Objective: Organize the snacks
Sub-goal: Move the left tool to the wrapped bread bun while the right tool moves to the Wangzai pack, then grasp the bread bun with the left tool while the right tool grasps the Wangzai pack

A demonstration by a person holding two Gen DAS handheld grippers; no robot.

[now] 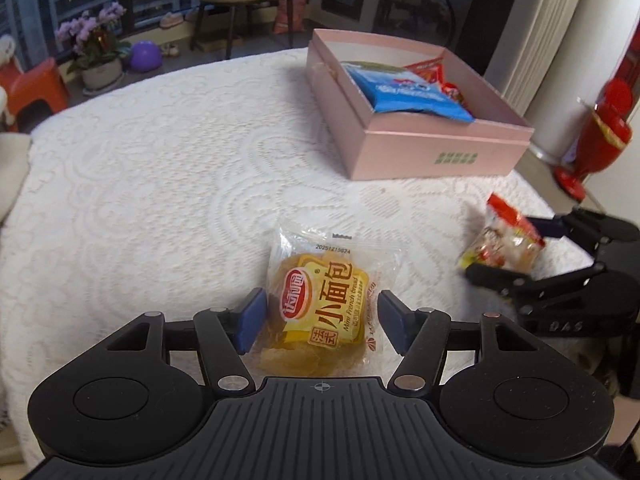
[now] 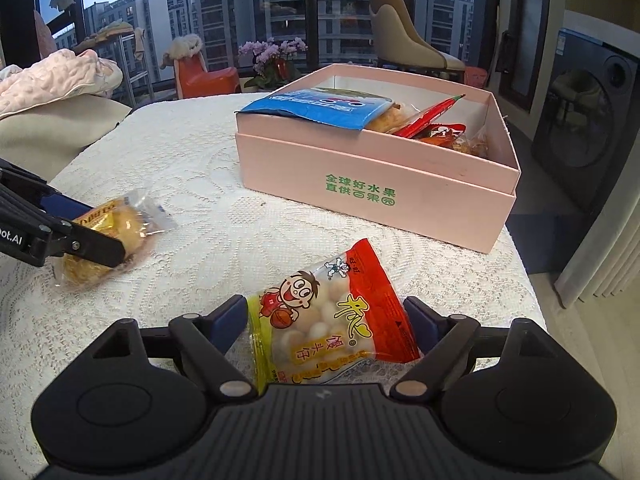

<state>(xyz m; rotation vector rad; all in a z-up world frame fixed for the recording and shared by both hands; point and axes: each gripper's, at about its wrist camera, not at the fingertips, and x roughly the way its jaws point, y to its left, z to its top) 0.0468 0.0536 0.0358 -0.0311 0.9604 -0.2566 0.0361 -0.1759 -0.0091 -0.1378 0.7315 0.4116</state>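
Left gripper (image 1: 320,322) straddles the bread pack (image 1: 320,304), its blue pads spread to either side with slim gaps showing, so it is open around the pack and not pinching it. From the right wrist view the same gripper (image 2: 94,232) half covers the pack (image 2: 108,240), and the pack's label is mostly hidden there. Right gripper (image 2: 326,322) likewise sits around the bun bag (image 2: 332,320); its pads lie close to the bag's edges, but whether they touch cannot be told, and the bag's lower end is cut off by the gripper body. In the left wrist view that gripper (image 1: 516,248) and bag (image 1: 504,236) are blurred. Both snacks lie on the lace-covered tabletop (image 1: 160,180), nearer the cameras than the pink box (image 2: 376,184), the bread pack off its left front corner, the bun bag before its front wall. Clear wrap with a yellow label covers the bread; the bun bag is red and yellow with a cartoon boy and pale round balls. Inside the box a blue packet (image 2: 320,110) overlaps other wrappers, which are hard to make out.
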